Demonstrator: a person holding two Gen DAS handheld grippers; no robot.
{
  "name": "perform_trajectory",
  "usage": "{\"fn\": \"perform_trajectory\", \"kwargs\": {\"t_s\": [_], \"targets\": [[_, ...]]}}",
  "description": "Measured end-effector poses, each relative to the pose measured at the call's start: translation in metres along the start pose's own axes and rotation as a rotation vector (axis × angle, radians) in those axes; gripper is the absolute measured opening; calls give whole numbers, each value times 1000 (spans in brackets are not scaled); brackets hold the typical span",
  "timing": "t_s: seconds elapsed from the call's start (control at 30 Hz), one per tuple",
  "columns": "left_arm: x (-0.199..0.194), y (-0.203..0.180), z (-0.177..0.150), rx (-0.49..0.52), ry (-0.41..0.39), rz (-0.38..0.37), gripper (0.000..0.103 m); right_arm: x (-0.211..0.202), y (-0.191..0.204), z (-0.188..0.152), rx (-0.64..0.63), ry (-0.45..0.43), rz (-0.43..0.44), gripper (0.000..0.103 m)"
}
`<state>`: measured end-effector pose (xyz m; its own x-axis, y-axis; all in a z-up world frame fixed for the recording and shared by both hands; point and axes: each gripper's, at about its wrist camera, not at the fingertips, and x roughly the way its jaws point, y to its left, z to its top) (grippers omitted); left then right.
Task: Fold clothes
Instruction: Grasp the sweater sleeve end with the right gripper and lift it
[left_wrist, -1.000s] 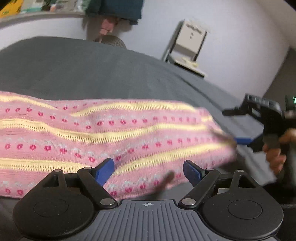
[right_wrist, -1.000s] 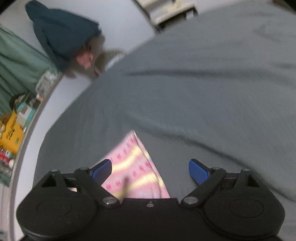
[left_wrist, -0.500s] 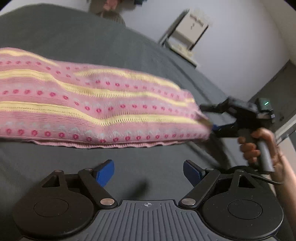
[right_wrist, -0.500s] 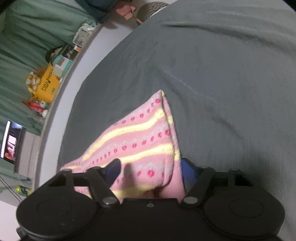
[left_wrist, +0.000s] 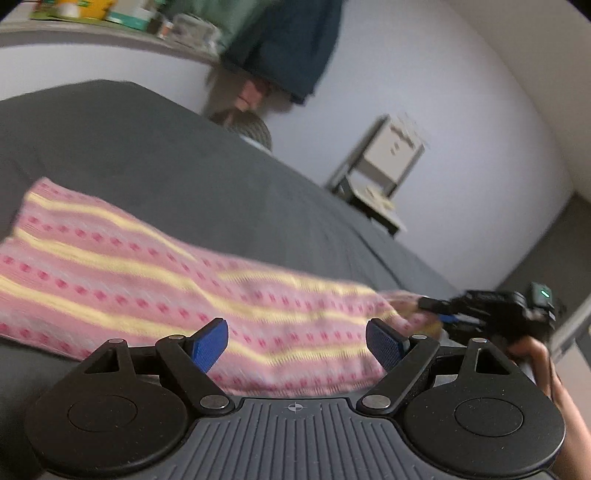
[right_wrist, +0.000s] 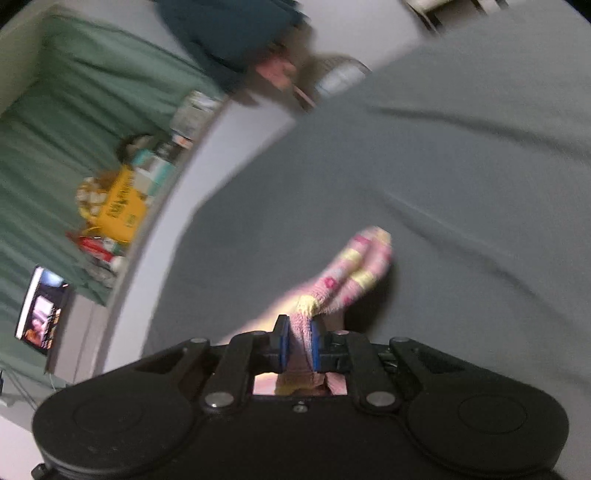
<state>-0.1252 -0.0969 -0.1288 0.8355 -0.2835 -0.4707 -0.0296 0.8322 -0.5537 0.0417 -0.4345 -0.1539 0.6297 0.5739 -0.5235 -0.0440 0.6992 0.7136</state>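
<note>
A pink knit garment (left_wrist: 155, 280) with yellow stripes and red dots lies stretched across the grey bed (left_wrist: 147, 155). My left gripper (left_wrist: 297, 345) is open, its blue pads either side of the garment's near edge. My right gripper (right_wrist: 298, 345) is shut on the garment's end, and the bunched cloth (right_wrist: 354, 269) sticks out past its pads. The right gripper also shows in the left wrist view (left_wrist: 443, 308), at the garment's right end, held by a hand.
A white wall runs behind the bed. A dark blue garment (left_wrist: 284, 44) hangs on it. A small white stand (left_wrist: 384, 166) sits by the wall. A shelf of clutter with a yellow box (right_wrist: 122, 206) and a lit screen (right_wrist: 40, 310) lies left.
My right gripper has closed on the garment's end, bunching it. My left gripper has moved back over the garment's near edge, still open.
</note>
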Motion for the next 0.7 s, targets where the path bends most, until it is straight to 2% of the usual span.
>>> {"fn": "perform_trajectory", "kwargs": {"t_s": [0.13, 0.23, 0.4, 0.47, 0.5, 0.57, 0.7], "targets": [[-14, 10, 14, -56, -45, -46, 85, -1, 77, -10, -149, -58, 26, 12], [-21, 21, 32, -92, -81, -69, 85, 14, 132, -21, -262, -51, 56, 12], [-33, 57, 82, -155, -149, -83, 85, 60, 205, -52, -428, 29, 78, 12], [-37, 79, 101, -183, -155, -63, 93, 83, 225, -67, -457, 79, 101, 11], [-38, 92, 109, -209, -156, -48, 94, 93, 234, -76, -474, 103, 106, 11], [-41, 122, 118, -278, -173, -27, 94, 116, 252, -96, -527, 146, 107, 11], [-28, 174, 125, -410, -191, -41, 94, 162, 273, -134, -582, 231, 99, 11]]}}
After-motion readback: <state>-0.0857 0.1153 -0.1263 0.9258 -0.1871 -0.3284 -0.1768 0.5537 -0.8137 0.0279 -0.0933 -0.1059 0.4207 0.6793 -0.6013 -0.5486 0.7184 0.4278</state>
